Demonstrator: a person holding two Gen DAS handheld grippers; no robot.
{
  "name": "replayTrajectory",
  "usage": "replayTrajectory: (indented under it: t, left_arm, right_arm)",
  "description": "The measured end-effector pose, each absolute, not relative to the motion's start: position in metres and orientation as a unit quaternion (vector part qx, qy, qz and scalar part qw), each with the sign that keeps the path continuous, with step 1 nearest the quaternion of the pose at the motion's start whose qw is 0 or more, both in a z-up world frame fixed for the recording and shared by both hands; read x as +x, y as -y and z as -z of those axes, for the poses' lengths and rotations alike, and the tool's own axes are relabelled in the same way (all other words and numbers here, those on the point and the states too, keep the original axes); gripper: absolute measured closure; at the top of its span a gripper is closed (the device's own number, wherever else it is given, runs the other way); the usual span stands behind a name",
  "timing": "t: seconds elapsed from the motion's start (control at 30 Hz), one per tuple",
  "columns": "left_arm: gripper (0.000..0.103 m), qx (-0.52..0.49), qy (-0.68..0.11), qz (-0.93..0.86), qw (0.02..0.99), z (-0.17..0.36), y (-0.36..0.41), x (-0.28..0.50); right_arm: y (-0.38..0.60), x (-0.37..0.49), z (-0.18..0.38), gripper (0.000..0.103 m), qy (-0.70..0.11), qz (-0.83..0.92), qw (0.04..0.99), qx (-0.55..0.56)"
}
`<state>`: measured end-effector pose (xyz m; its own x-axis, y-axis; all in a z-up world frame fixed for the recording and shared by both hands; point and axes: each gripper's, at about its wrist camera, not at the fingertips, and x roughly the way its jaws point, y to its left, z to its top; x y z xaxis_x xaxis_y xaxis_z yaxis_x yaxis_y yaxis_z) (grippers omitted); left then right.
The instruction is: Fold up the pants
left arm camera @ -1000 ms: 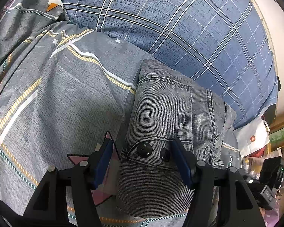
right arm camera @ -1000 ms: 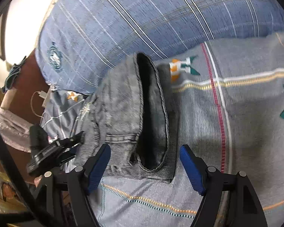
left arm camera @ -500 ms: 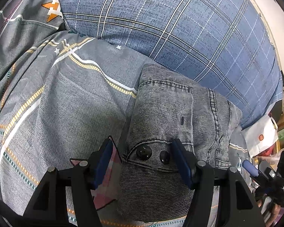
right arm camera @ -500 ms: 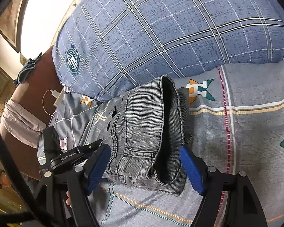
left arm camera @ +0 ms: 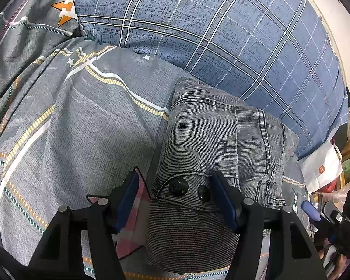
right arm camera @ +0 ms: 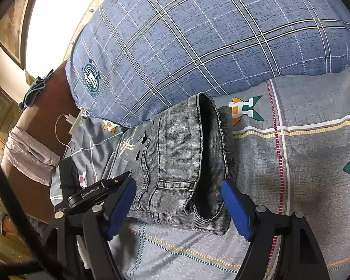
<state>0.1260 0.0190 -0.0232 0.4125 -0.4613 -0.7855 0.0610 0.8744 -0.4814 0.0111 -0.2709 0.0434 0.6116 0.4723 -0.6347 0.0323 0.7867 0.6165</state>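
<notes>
My left gripper [left arm camera: 177, 203] and right gripper [right arm camera: 178, 206] hang with jaws apart, gripping nothing, over the grey jeans [left arm camera: 212, 161], which lie folded into a compact bundle on the patterned bedsheet [left arm camera: 81, 126] against the blue plaid pillow [left arm camera: 221, 37], apparently finished.

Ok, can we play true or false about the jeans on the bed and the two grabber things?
1. The grey jeans are folded into a small bundle on the patterned bedsheet. True.
2. The jeans have two dark buttons. True.
3. The left gripper is squeezed tight on the jeans. False: its jaws stand open, with the button end of the jeans between them.
4. The big pillow behind the jeans is plain red. False: it is blue with a checked pattern.
5. The right gripper is open. True.
</notes>
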Motion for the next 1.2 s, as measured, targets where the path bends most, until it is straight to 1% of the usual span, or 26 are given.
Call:
replayTrajectory:
  t: [0.37,0.63,0.73,0.83,0.9,1.0,1.2]
  left_arm:
    - [0.037,-0.189,-0.516,0.159,0.820,0.024,-0.018,0.128]
    - [0.037,-0.188,-0.517,0.166,0.819,0.021,-0.021,0.125]
    - [0.037,-0.205,-0.518,0.175,0.812,0.016,-0.029,0.125]
    - [0.037,-0.220,-0.519,0.182,0.806,0.013,-0.037,0.127]
    - [0.037,-0.233,-0.517,0.180,0.804,0.012,-0.044,0.128]
    - [0.037,-0.252,-0.515,0.176,0.800,0.014,-0.053,0.132]
    - [0.037,-0.255,-0.552,0.208,0.767,0.032,-0.039,0.138]
  right_arm:
    - [0.271,0.009,-0.046,0.025,-0.417,-0.137,0.846,0.303]
    - [0.273,0.010,-0.023,0.025,-0.432,-0.121,0.838,0.310]
    - [0.281,0.015,-0.015,0.025,-0.439,-0.103,0.832,0.322]
    - [0.288,0.017,-0.016,0.022,-0.429,-0.091,0.833,0.338]
    - [0.288,0.021,-0.016,0.018,-0.422,-0.091,0.829,0.354]
    - [0.276,0.033,-0.012,0.018,-0.432,-0.092,0.828,0.346]
    - [0.260,0.048,0.006,0.018,-0.467,-0.065,0.821,0.322]
